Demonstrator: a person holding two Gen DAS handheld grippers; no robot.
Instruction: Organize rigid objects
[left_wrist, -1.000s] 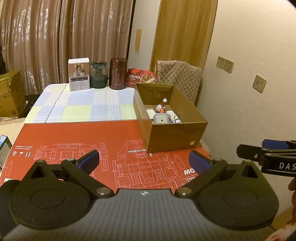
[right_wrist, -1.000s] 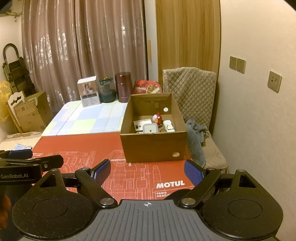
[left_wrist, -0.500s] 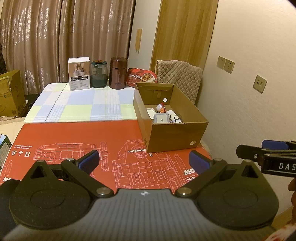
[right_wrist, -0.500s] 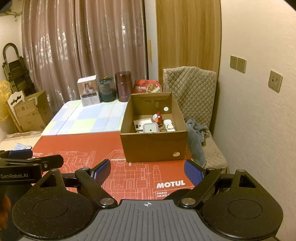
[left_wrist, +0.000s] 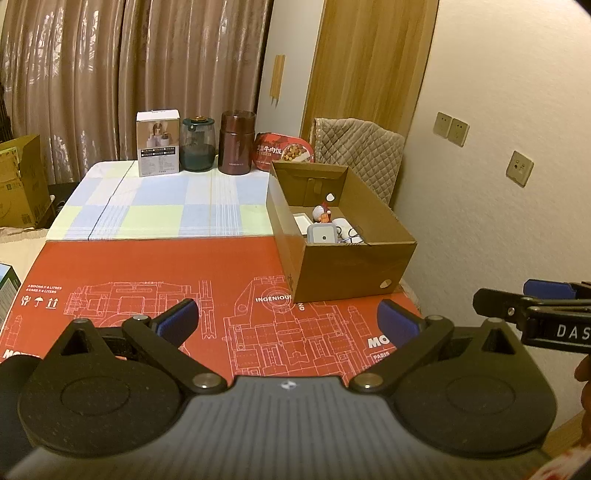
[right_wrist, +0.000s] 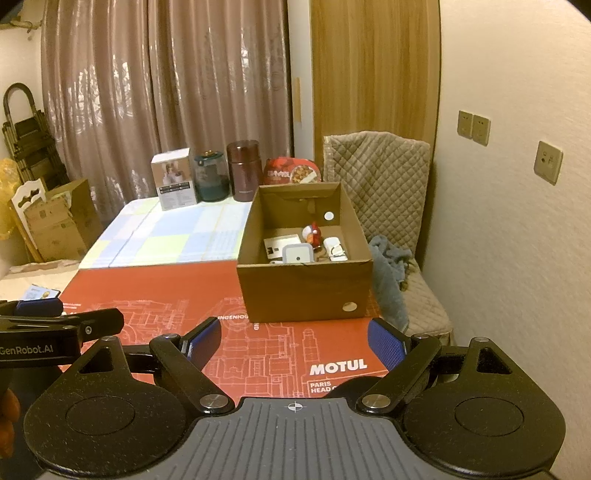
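An open cardboard box (left_wrist: 354, 273) (right_wrist: 303, 291) stands at the right of the red printed sheet (left_wrist: 155, 280) (right_wrist: 155, 291). Inside it lie a grey cube device (left_wrist: 322, 233) (right_wrist: 296, 254), a small red and white figure (left_wrist: 320, 213) (right_wrist: 312, 233) and white items (right_wrist: 334, 246). My left gripper (left_wrist: 288, 323) hangs open over the sheet's near edge, nothing between its blue pads. My right gripper (right_wrist: 293, 341) is open too, empty, just short of the box's front wall. Each gripper shows at the edge of the other's view.
Along the table's far edge stand a white carton (left_wrist: 158, 142) (right_wrist: 173, 182), a green glass jar (left_wrist: 198, 144) (right_wrist: 211, 175), a brown flask (left_wrist: 237, 142) (right_wrist: 243, 170) and a red food pack (left_wrist: 284, 153) (right_wrist: 291, 170). A quilted chair (right_wrist: 380, 177) with grey cloth (right_wrist: 388, 269) sits right; cardboard boxes (right_wrist: 55, 221) left.
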